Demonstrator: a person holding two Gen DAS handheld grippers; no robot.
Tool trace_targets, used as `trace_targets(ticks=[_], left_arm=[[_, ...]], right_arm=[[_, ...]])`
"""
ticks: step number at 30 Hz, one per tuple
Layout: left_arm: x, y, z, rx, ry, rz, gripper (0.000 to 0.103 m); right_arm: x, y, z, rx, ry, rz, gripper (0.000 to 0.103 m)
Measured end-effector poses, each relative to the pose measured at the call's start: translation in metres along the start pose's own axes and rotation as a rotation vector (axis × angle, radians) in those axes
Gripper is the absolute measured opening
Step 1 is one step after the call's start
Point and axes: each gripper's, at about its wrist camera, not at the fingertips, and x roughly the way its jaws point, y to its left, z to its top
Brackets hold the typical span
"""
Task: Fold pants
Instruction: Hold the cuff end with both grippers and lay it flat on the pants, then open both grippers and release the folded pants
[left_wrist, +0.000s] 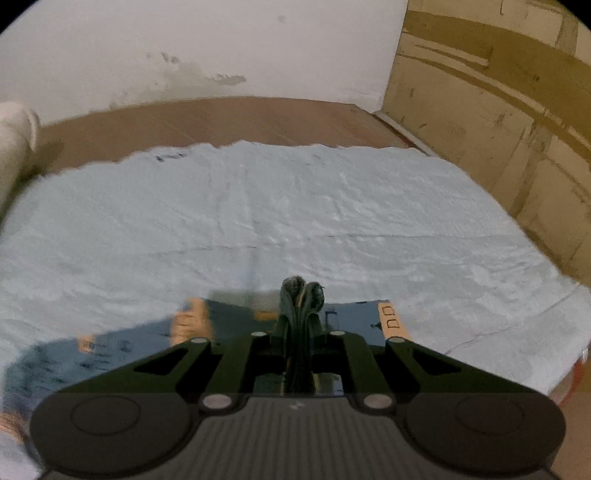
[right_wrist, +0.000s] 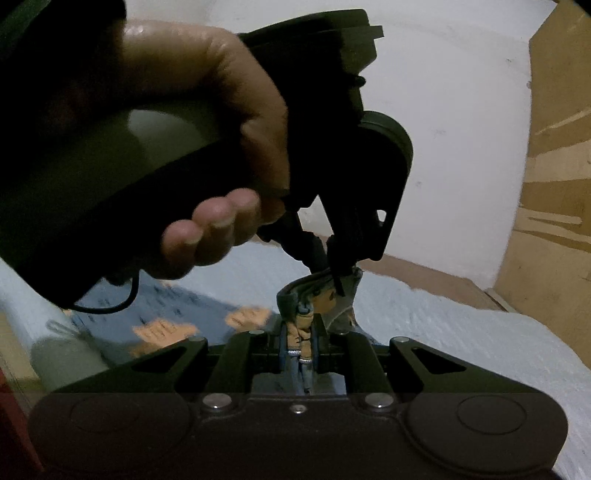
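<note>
both grippers pinch the pants (left_wrist: 236, 325) edge: left gripper (left_wrist: 301, 291), right gripper (right_wrist: 301, 332), lifting for a fold; next, carry it across the blue towel (left_wrist: 295, 206) evenly.

pants (left_wrist: 110, 347) blurred, cut off lower left

Ahead of you the pale blue cloth (left_wrist: 295, 206) lies bare to the wall. At frame right cardboard boxes (left_wrist: 498, 110) hem it (close along the edge); a white roll (left_wrist: 14, 147) blocks the upper left.
</note>
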Motion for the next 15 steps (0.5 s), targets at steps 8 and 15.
trace_targets(ticks=[8,15], left_arm=[[-0.001,0.032,-0.028,0.064,-0.003,0.101,0.010],[0.030,0.062,-0.052,0.051,0.034,0.082,0.010]], right_arm=[[0.003,0.038,0.010,-0.040,-0.008,0.103,0.013],[0.026,0.067,-0.012,-0.068,0.059,0.148,0.013]])
